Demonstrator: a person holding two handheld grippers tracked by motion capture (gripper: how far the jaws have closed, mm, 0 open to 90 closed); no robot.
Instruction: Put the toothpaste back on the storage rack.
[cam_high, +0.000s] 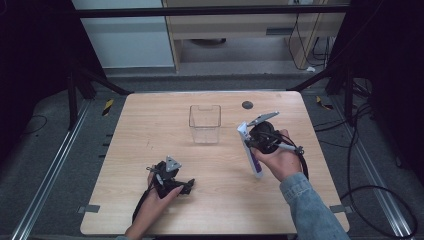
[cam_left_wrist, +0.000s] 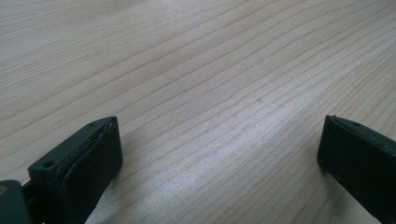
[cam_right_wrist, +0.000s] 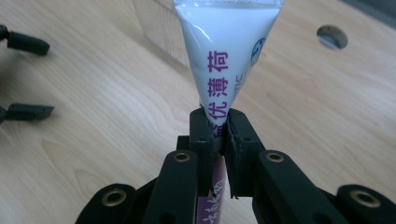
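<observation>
A white tube with purple lettering (cam_high: 256, 167) hangs above the right half of the wooden table (cam_high: 150, 125), and my right gripper (cam_high: 251, 146) is shut on it near its middle. In the right gripper view the jaws (cam_right_wrist: 219, 126) pinch the tube (cam_right_wrist: 229, 51), whose flat crimped end points away from the camera. A clear plastic container (cam_high: 205, 124) stands upright at the table's centre back, to the left of the tube. My left gripper (cam_high: 187, 186) rests low near the front left; its jaws (cam_left_wrist: 219, 149) stand wide open over bare wood.
A dark round hole (cam_high: 247, 105) sits in the tabletop behind the right gripper, also visible as the hole (cam_right_wrist: 332, 36) in the right gripper view. The left gripper's open jaws (cam_right_wrist: 28, 77) appear at that view's left edge. Dark frame legs and cables surround the table.
</observation>
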